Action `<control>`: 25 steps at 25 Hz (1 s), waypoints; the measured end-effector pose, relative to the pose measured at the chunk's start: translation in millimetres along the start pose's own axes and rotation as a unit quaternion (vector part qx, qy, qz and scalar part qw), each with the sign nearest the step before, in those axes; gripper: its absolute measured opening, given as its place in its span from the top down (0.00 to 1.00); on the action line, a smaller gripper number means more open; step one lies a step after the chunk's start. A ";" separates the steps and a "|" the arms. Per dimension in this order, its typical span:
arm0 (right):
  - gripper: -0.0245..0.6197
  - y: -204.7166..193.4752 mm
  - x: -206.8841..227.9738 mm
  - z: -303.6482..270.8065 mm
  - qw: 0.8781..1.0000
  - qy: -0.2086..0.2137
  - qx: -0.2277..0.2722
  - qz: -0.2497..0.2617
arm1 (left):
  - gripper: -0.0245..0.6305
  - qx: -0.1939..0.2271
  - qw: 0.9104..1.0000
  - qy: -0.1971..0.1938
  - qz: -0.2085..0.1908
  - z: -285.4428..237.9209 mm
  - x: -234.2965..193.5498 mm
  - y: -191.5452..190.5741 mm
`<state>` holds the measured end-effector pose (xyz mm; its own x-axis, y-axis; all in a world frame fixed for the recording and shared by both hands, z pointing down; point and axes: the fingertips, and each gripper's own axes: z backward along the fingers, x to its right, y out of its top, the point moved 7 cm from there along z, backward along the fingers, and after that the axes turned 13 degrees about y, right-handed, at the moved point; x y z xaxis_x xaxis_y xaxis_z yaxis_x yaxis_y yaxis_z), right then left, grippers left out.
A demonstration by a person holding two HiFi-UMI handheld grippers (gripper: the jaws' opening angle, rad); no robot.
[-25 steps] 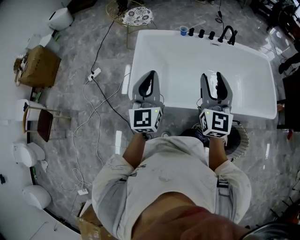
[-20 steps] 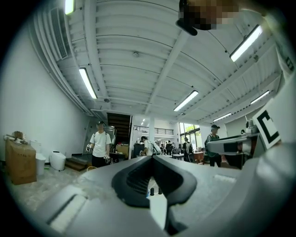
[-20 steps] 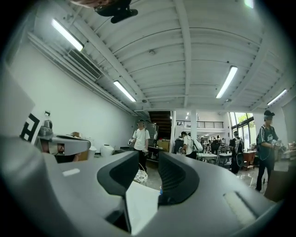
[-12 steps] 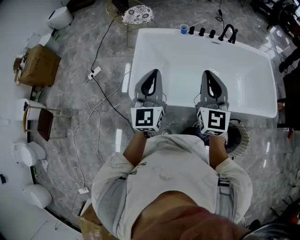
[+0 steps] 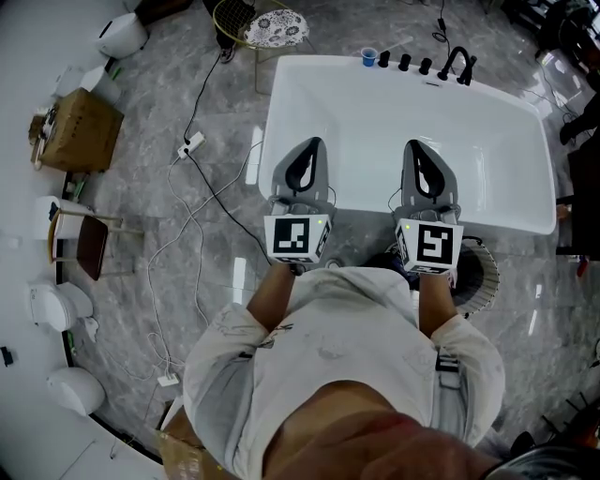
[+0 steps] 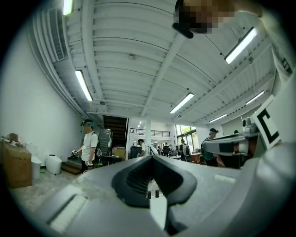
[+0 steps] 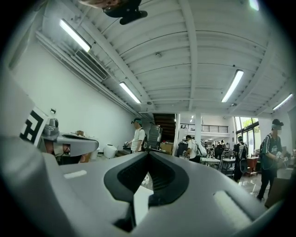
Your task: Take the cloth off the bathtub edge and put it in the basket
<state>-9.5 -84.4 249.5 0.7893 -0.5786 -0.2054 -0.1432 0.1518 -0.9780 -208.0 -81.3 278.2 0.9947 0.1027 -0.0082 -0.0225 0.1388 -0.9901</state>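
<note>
In the head view the white bathtub [image 5: 281,103] lies in front of me, and no cloth shows on its edge. My left gripper [image 5: 313,141] is held over the tub's near rim, shut and empty. My right gripper [image 5: 416,143] is beside it; its jaws have just been closing and now meet with nothing between them. The round dark basket [image 5: 480,272] stands on the floor under my right hand, with a dark bundle [image 5: 398,265] at its rim, mostly hidden. In the gripper views the left gripper [image 6: 151,157] and the right gripper [image 7: 148,152] point level into the room.
A black faucet with knobs [image 5: 455,67] and a blue cup [image 5: 367,59] sit on the tub's far rim. A patterned stool [image 5: 275,28] stands behind the tub. Cables [image 5: 187,216], a cardboard box [image 5: 77,131] and a chair [image 5: 80,244] are on the left. People stand far off.
The right gripper's jaws were apart a second ago and are now together. Both hands have stayed in nearly the same place over the tub's near rim.
</note>
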 end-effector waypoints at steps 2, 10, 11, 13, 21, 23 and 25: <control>0.96 1.0 0.4 1.5 1.000 -0.002 0.003 -0.002 | 0.96 0.004 1.000 0.001 0.000 1.1 0.4 2.4; 0.96 -0.4 5.6 3.5 1.000 -0.012 0.003 -0.020 | 0.96 0.008 1.000 0.006 -0.008 2.5 0.0 6.8; 0.96 -1.0 6.3 3.3 1.000 -0.012 0.002 -0.022 | 0.96 0.008 1.000 0.008 -0.007 2.6 -0.6 6.8; 0.96 -1.7 7.4 2.5 1.000 -0.010 0.001 -0.029 | 0.96 0.007 1.000 0.009 -0.006 2.9 -1.4 7.0; 0.96 -5.2 11.9 3.9 0.999 -0.015 -0.001 -0.034 | 0.96 0.008 1.000 0.006 -0.003 3.3 1.2 6.6; 0.96 -6.4 12.9 4.5 0.999 -0.019 0.000 -0.037 | 0.96 0.010 1.000 0.004 -0.003 3.4 2.1 7.7; 0.96 -6.6 12.8 5.2 0.999 -0.023 0.000 -0.037 | 0.96 0.010 1.000 0.004 -0.003 3.8 1.8 9.1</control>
<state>4.7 -88.6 253.5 0.8240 -0.5513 -0.1308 -0.0835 0.1103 -0.9904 -206.8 -76.1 269.8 0.9956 0.0939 -0.0028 -0.0178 0.1597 -0.9870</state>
